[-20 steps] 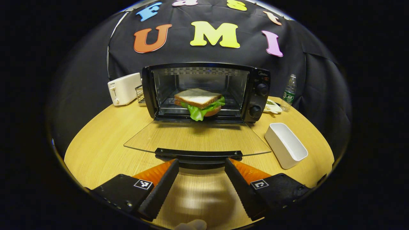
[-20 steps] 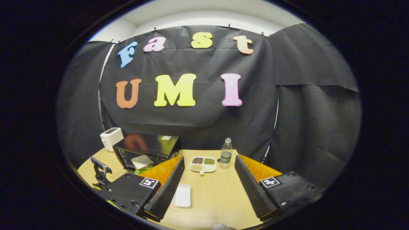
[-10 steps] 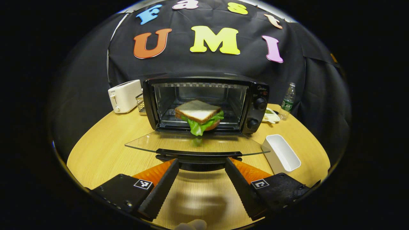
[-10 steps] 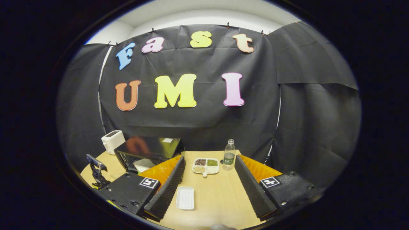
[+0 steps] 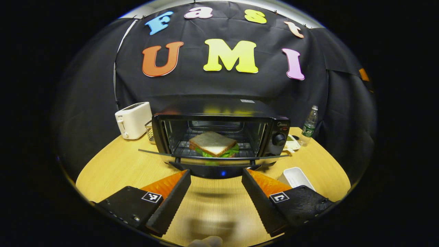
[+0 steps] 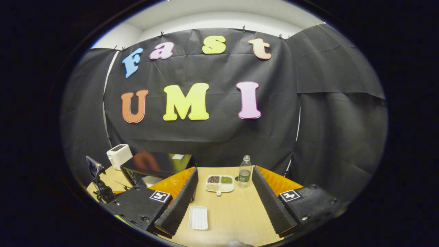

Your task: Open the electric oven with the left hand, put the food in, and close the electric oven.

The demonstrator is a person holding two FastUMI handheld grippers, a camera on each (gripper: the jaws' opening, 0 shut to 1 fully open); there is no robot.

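Closest in the left gripper view, the left gripper (image 5: 215, 187) is held low and level over the round wooden table (image 5: 113, 168), its two fingers spread wide with nothing between them, aimed straight at the front of the electric oven (image 5: 219, 132). A pale bit of the holder's hand (image 5: 205, 242) peeks in at the very bottom edge. Just beyond the fingertips sits the oven's glass door (image 5: 212, 157), seen almost edge-on and partly open, its dark handle (image 5: 216, 169) right between and just past the two tips; whether the fingers touch it I cannot tell. Inside, on the wire rack, lies the sandwich (image 5: 213, 144), white bread on top and green lettuce spilling from the front. To the right of the fingers is a white rectangular dish (image 5: 295, 176). Further back, a white toaster (image 5: 133, 119) stands left of the oven, and a water bottle (image 5: 310, 125) stands to its right near the black cloth.

In the right gripper view, the right gripper (image 6: 223, 197) is held higher and off to the side, tilted down at the table, fingers likewise parted and empty. Between them lie a small white tray (image 6: 198, 217), then a divided snack plate (image 6: 220, 183) and the bottle. The oven sits at the left.
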